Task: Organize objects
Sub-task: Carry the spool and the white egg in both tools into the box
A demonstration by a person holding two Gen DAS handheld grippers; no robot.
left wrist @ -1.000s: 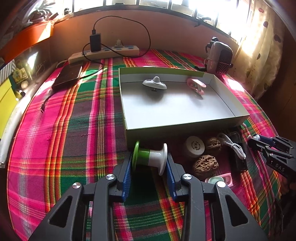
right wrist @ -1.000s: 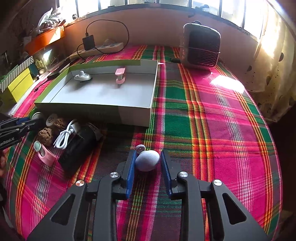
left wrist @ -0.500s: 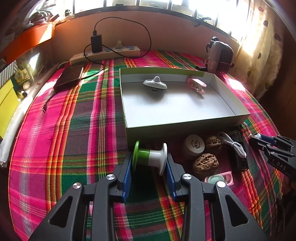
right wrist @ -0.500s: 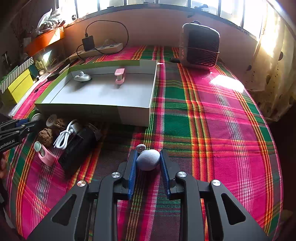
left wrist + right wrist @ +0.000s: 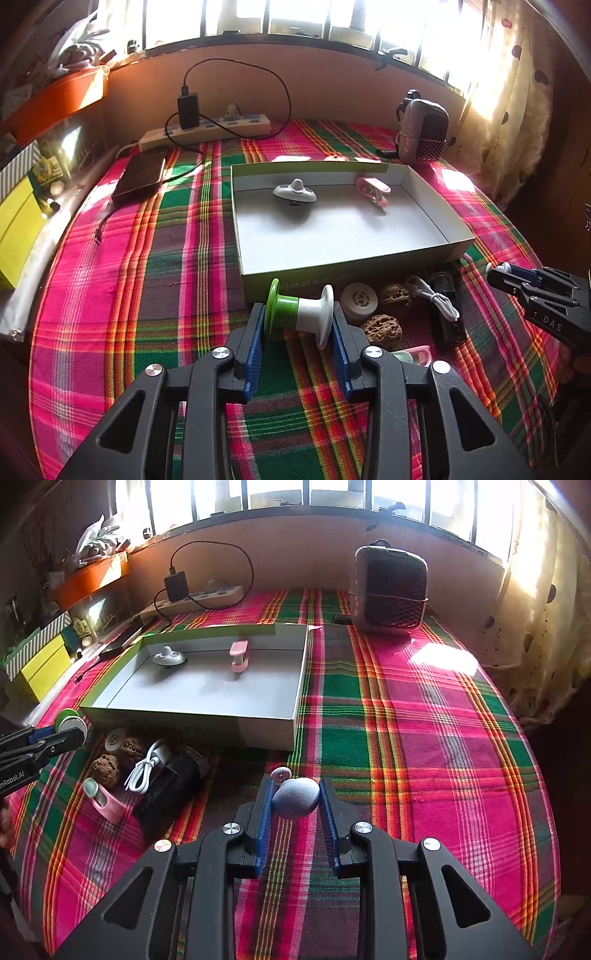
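Note:
My left gripper (image 5: 299, 325) is shut on a green-and-white spool (image 5: 300, 316), held lifted just in front of the open box (image 5: 347, 263). My right gripper (image 5: 295, 801) is shut on a grey egg-shaped object (image 5: 295, 797), raised over the cloth right of the box's (image 5: 266, 723) near corner. The box holds a grey spinning top (image 5: 294, 191) and a pink clip (image 5: 373, 189). Beside the box lie a round white disc (image 5: 359, 300), two walnuts (image 5: 382, 326), a white cable (image 5: 436, 299) on a black block (image 5: 447, 317), and a pink-and-mint clip (image 5: 103, 801).
A plaid cloth (image 5: 406, 738) covers the table. A power strip (image 5: 207, 130) with a charger, a dark power bank (image 5: 140, 175), and a small heater (image 5: 388, 590) stand at the back. Yellow boxes (image 5: 40, 664) sit at the left edge. A curtain (image 5: 546, 627) hangs right.
Both grippers have risen a little with their objects; the right gripper closed tighter on the grey object. Objects on the cloth have not moved.

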